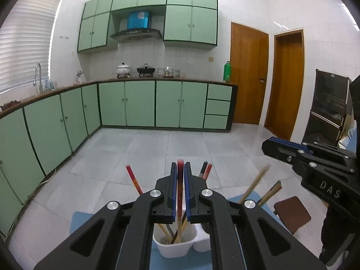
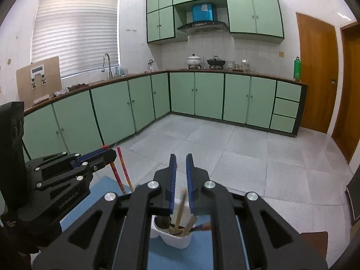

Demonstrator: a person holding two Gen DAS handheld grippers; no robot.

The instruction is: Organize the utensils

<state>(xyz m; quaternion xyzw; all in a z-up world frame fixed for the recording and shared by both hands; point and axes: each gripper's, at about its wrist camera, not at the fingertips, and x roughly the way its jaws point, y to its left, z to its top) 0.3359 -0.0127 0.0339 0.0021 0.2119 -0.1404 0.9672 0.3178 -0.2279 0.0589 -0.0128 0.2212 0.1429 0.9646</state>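
Observation:
A white two-part utensil holder (image 1: 177,250) (image 2: 174,239) stands on a blue mat (image 1: 81,222) (image 2: 105,193), with several chopsticks upright in it. My left gripper (image 1: 180,168) is shut on a red-tipped chopstick (image 1: 179,193) whose lower end reaches into the holder. The right wrist view shows this gripper (image 2: 110,153) at the left. My right gripper (image 2: 181,168) stands slightly open above the holder. A blurred bamboo chopstick (image 2: 181,204) leans between its jaws without being pinched. It also shows in the left wrist view as the right gripper (image 1: 266,145).
Loose red chopsticks (image 1: 134,180) and bamboo ones (image 1: 254,184) stick up from the holder. A brown stool (image 1: 292,213) stands to the right of the mat. Beyond lie a grey tiled floor (image 1: 157,148), green cabinets (image 1: 139,103) and wooden doors (image 1: 247,74).

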